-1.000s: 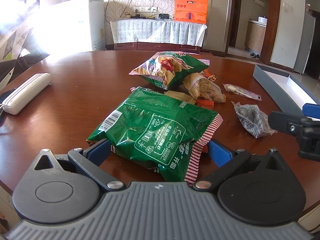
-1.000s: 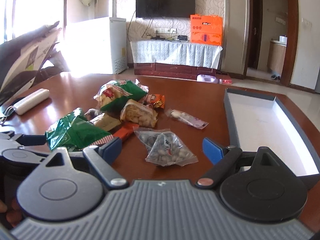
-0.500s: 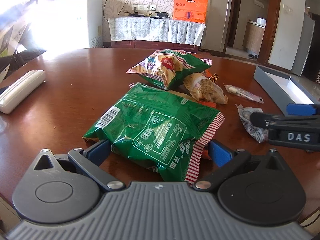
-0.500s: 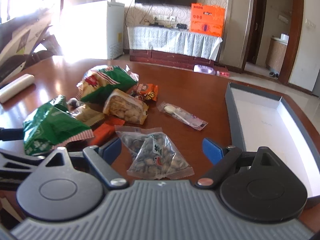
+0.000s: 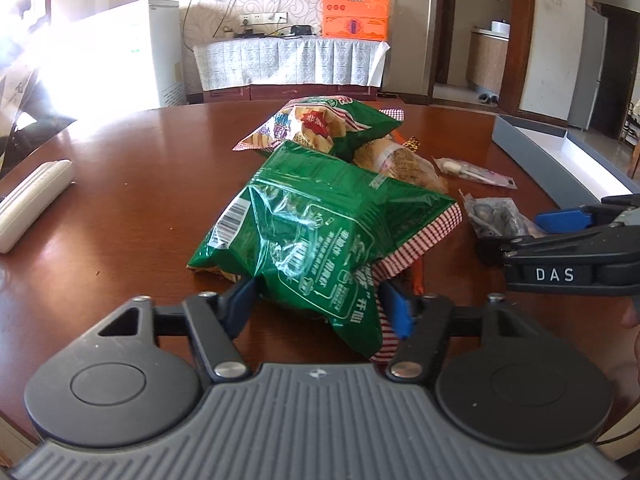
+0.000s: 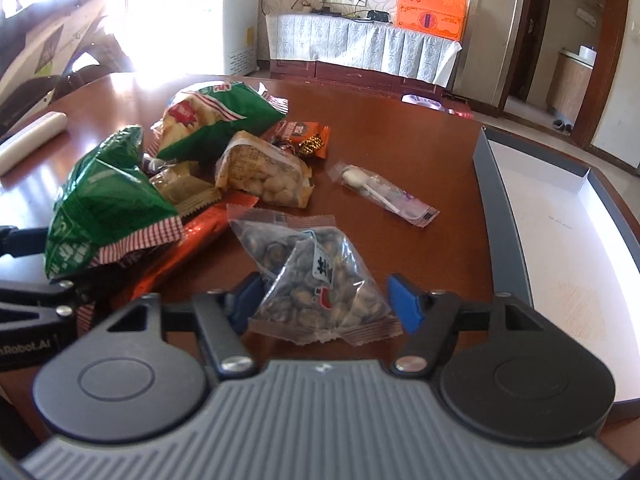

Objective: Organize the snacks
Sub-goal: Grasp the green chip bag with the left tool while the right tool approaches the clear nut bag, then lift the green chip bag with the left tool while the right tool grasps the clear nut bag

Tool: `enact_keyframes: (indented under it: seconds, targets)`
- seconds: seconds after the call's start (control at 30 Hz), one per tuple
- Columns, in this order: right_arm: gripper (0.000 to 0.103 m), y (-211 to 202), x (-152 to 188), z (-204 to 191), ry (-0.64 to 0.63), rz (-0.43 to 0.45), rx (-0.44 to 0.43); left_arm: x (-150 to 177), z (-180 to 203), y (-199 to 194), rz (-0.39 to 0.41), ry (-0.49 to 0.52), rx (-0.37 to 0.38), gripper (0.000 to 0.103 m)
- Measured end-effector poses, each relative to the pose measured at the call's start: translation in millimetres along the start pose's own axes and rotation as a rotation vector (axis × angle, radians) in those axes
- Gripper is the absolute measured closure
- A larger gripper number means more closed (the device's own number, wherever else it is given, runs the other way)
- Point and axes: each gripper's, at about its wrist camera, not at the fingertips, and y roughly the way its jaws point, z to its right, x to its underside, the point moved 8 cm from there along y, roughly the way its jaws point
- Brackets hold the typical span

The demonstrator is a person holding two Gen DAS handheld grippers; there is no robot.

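**Inspector A:** Left wrist view: the green snack bag [image 5: 320, 232] sits at frame centre, its near end pinched between the blue pads of the left gripper [image 5: 318, 300]. Its far end appears to rest on the snack pile.

**Inspector B:** Right wrist view: the clear nut packet [image 6: 316, 280] lies at lower centre on the wooden table [image 6: 400, 140]. The right gripper [image 6: 324, 300] straddles it, jaws spread, pads apart from the film.

**Inspector A:** The grey box [image 6: 560, 240] lies along the right edge, with no snack visible in it.

**Inspector B:** Risks, in my judgement: the slick, air-filled bag may slip from a corner grip when lifted. It overlaps the orange bar [image 6: 188, 248] and could drag it. The flat packet may skid when the jaws shut.
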Motion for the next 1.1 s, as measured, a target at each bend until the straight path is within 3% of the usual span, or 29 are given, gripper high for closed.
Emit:
enact_keyframes:
  seconds: [0.13,0.3,0.57,0.93,0.97,1.0,1.1]
  targets:
    - [0.035,-4,1,-2,-0.014,0.007,0.008,-1,1,-4,0.018,0.018,-0.003,0.049]
    - [0.037,-14,-2,1,-0.006,0.033,0.007,-2,-3,-8,0.035,0.008,-0.01,0.054]
    - [0.038,-33,-3,4,0.029,0.072,-0.009,-7,1,-18,0.077,0.01,-0.015,0.055]
    - [0.039,-57,-9,20,0.062,0.142,0.007,-31,25,-16,0.118,0.113,-0.014,0.055]
    - [0.041,-59,-11,22,0.069,0.153,0.01,-36,26,-14,0.13,0.121,-0.019,0.055]
    - [0.054,-62,-13,24,0.073,0.163,0.009,-42,27,-11,0.137,0.124,-0.016,0.055]
    - [0.057,-67,-19,32,0.068,0.189,0.034,-53,34,-2,0.145,0.113,-0.008,0.055]
